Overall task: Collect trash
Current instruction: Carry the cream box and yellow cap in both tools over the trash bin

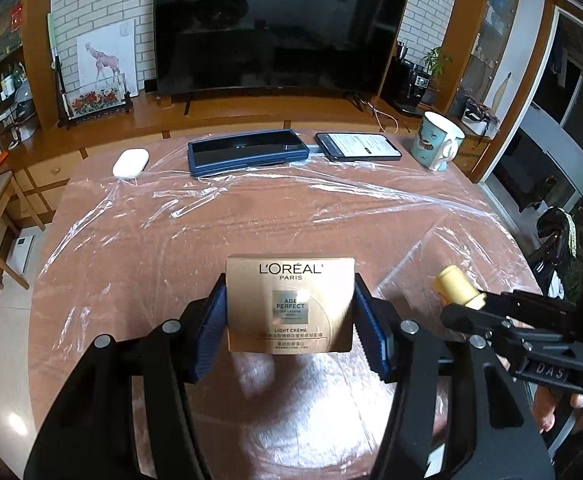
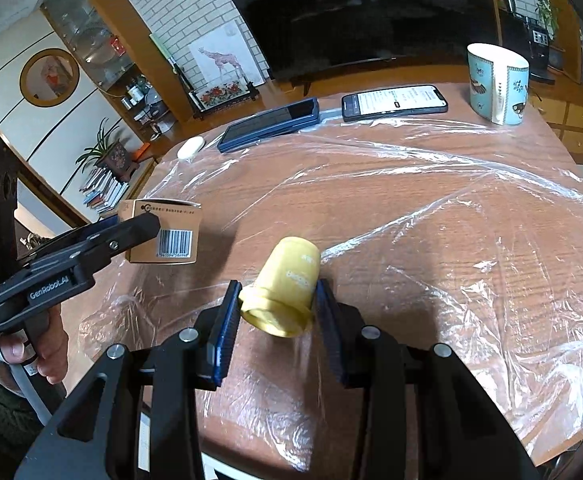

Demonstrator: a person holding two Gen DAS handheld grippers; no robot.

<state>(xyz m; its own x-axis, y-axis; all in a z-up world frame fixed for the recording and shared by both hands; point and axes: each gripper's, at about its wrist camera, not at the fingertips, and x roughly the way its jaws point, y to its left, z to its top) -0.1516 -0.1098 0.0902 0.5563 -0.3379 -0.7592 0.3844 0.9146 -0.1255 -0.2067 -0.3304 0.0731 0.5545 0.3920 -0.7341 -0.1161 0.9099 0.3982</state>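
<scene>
My left claw (image 1: 290,312) held a golden cream box (image 1: 290,304) by its two sides, the blue pads (image 1: 211,332) pressing on the carton, and the box hung above the near part of the worktop (image 1: 291,216), not touching it. My right claw (image 2: 277,304) was closed on a small yellow bottle (image 2: 281,292); the bottle lay tilted between the pads, with its closed bottom pointing away from me and its rimmed neck toward the camera, also above the worktop. In the right wrist view the box appeared at the left, over the left edge of the worktop, with a barcode on its side. The two claws were beside each other but apart. A wrinkled clear plastic film (image 1: 331,200) covered most of the worktop. Along the far edge lay a white computer mouse (image 1: 130,163) at the left, then a dark blue flat case (image 1: 248,151), then a phone (image 1: 358,146) with a lit screen just beside it, and a light blue mug (image 1: 435,142) stood near the far right corner. Behind the worktop a large dark television (image 1: 279,28) stood on a wooden cabinet. My hand (image 2: 31,356) was visible on the handle of the left claw.
</scene>
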